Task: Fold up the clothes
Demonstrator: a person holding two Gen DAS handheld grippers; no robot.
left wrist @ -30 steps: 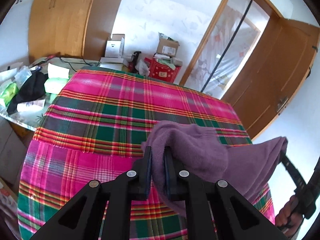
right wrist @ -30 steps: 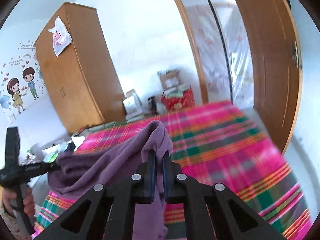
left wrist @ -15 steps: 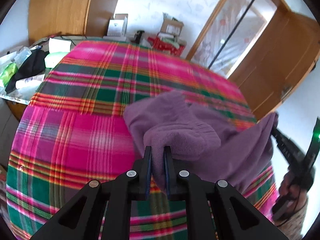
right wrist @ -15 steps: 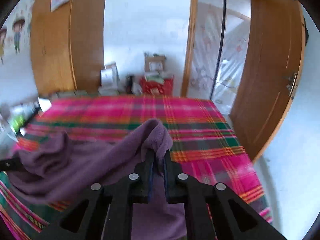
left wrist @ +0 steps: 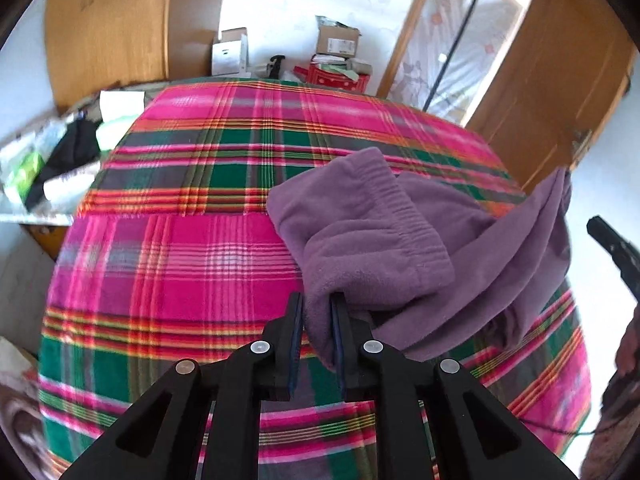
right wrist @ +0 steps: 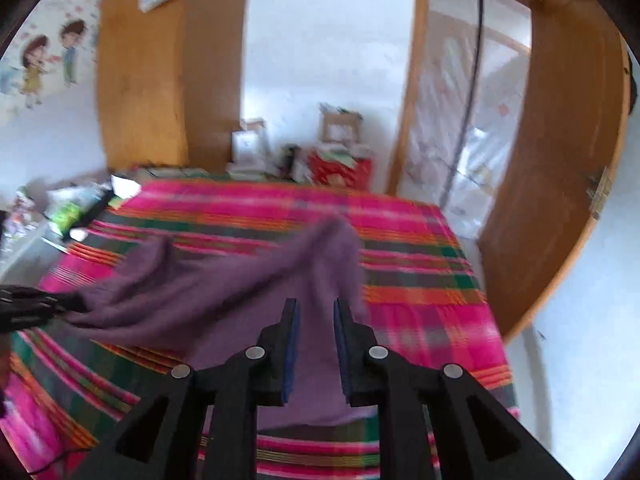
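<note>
A purple fleece garment lies partly on the bed's pink and green plaid cover, its ribbed hem folded over. My left gripper has a fold of it between its pads; the jaws are opening slightly but still pinch the fabric. The right wrist view, which is blurred, shows my right gripper with its jaws opening. A clear gap shows between them, and the garment hangs beyond them, out of their grip. The left gripper's tip holds the garment's far end at the left edge.
A cluttered side table stands left of the bed. Cardboard boxes and a red crate sit past the far end. A wooden wardrobe is at the back left and a wooden door on the right. A hand is at the right edge.
The right jaws have parted and the garment's corner has come out from between them. The left gripper has sunk toward the bed, and more of the garment now rests on the cover.
</note>
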